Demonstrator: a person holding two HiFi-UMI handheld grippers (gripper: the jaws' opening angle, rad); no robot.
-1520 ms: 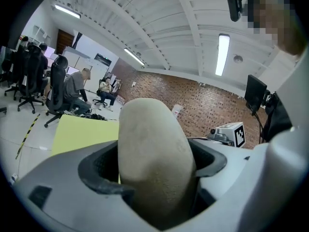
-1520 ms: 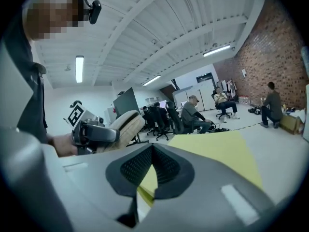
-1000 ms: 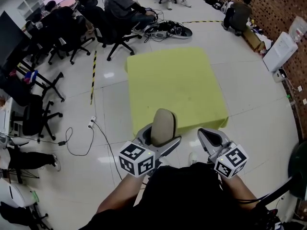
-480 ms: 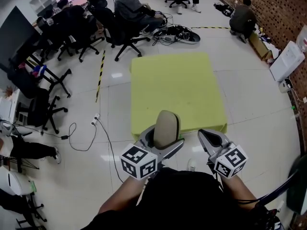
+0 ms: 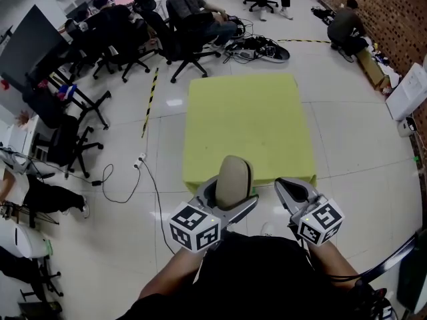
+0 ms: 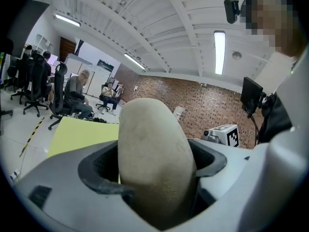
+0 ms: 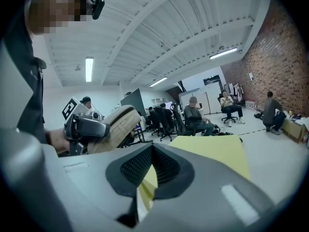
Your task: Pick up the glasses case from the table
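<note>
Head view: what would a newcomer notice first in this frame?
The beige glasses case stands upright, clamped in the left hand-held gripper, low in the frame near the person's body. Beyond it the bright yellow-green table fills the middle, and the right hand-held gripper alongside is shut on nothing.

The location is an open-plan office-type laboratory, identified by wheeled office chairs (image 5: pixel 65 141), a dark monitor (image 5: pixel 27 45), seated people (image 5: pixel 193 9), loose cables (image 5: pixel 260 47) on a glossy tiled floor (image 5: pixel 360 152), a brick wall (image 5: pixel 390 5), ceiling strip lights (image 6: pixel 219 52) and a yellow-covered worktop (image 5: pixel 248 129).
</note>
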